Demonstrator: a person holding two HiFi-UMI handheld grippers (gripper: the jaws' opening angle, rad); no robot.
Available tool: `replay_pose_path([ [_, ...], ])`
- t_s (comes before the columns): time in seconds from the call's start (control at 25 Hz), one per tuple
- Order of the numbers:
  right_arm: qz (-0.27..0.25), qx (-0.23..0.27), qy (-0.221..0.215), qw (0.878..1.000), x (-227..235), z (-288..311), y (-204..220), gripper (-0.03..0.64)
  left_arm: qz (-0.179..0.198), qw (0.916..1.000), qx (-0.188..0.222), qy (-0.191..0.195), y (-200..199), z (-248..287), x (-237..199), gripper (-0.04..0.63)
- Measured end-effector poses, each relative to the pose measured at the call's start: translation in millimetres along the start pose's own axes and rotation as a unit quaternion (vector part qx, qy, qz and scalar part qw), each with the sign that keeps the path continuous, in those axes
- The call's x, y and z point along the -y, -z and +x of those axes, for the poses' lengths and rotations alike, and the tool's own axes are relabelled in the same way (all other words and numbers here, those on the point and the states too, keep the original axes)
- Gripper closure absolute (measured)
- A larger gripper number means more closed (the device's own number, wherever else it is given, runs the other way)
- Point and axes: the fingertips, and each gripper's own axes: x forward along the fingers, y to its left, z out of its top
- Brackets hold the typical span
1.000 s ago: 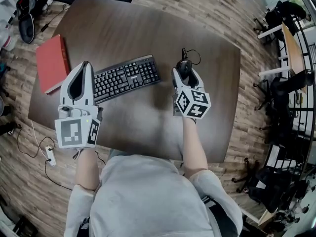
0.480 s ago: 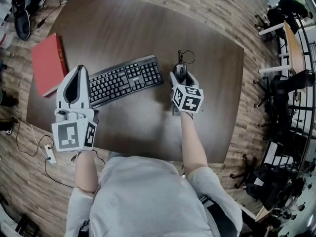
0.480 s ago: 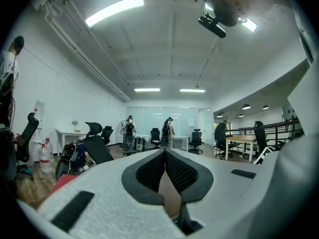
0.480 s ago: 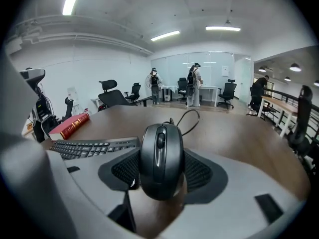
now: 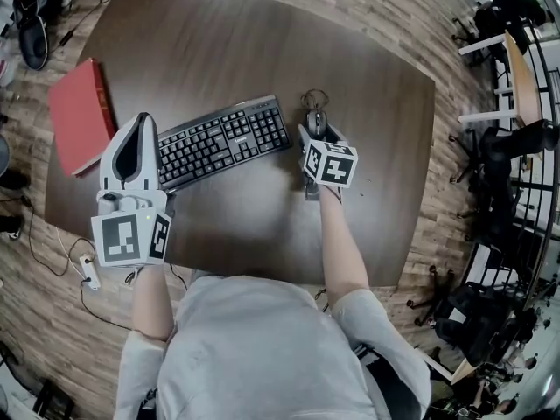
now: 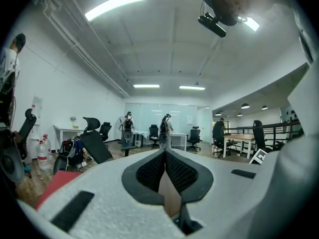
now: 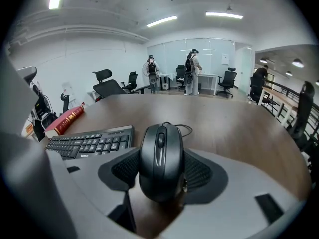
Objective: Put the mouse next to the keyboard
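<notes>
While the left gripper (image 5: 139,122) waits nearest, jaws pressed together on nothing, the right gripper (image 7: 160,176) pinches the mouse (image 7: 160,156) by its sides; it sits just right of the keyboard (image 5: 223,138), seemingly for placing; its cable (image 5: 312,100) coils beyond.

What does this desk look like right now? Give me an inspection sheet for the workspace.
Surface: dark wooden table, no spills seen.
Job's things: black mouse just right of the keyboard, with a small gap between them.
Clutter: red book at the table's left edge.
Grippers: right gripper shut on the mouse; left gripper shut and empty, over the table's near left part.
Cables: mouse cable looped behind the mouse; power strip with its cord on the floor at left.
Surroundings: wood floor, office chairs, people far off.
</notes>
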Motion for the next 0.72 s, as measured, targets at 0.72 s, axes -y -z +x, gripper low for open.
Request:
replay_pose_path([
  [0.72,-0.040,-0.087,-0.001,0.995,-18.0,29.0,2.4,0.362,-0.009,0.9999,-0.007,0.000,9.0,9.3,-7.8,0.587],
])
